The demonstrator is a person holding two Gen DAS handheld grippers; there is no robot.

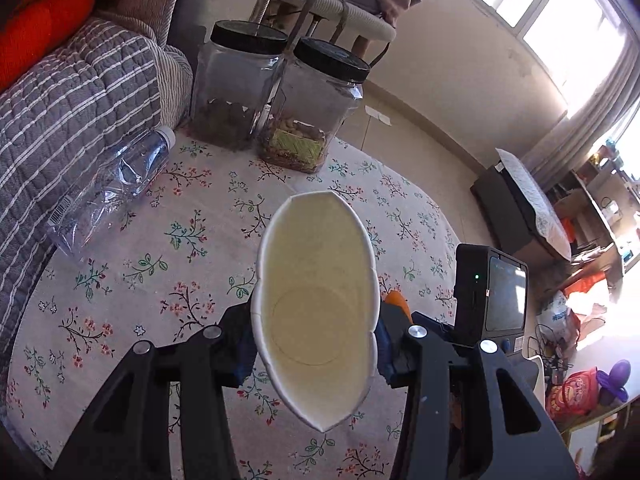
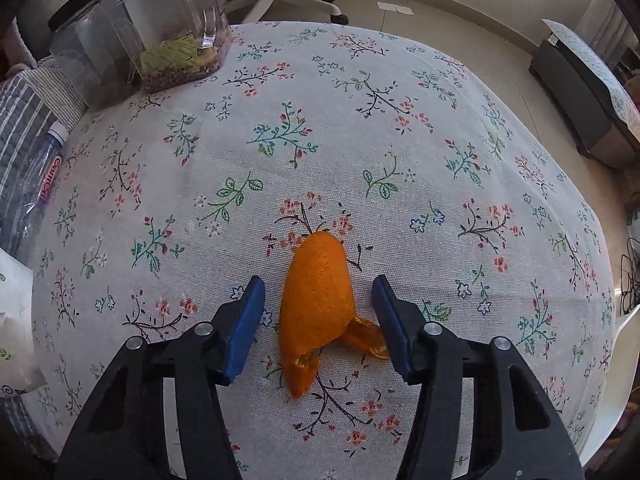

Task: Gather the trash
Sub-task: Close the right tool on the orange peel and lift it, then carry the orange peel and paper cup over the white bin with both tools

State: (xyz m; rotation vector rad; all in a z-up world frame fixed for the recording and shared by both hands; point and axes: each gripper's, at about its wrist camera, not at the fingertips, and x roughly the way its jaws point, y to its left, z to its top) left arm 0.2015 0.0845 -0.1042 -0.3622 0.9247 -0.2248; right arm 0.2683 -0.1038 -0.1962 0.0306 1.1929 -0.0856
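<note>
**Cup squeezed in one gripper, orange peel between the jaws of the other**

The left hand-held gripper is pinching a white paper cup flat from both sides, so its round mouth has been pressed into a long pointed oval. The cup's open mouth faces the wrist camera and its base points away and down toward the desk, which wears a flowered cloth. The long axis of the squashed mouth runs from the gripper toward the two jars.

The right hand-held gripper stands spread over one piece of orange peel that lies on the desk. The peel sits between the blue pads, with a gap showing on each side. Its long axis runs along the fingers, its rounded end pointing away from the gripper, and a small curled flap sticks out toward the right pad.

Counting from the peel outward: two clear jars with black lids stand side by side at the far edge, and one crumpled plastic bottle lies on its side at the left edge against a striped grey quilt. A white scrap at the left rim of the right view may be the cup; it is hard to tell.
</note>
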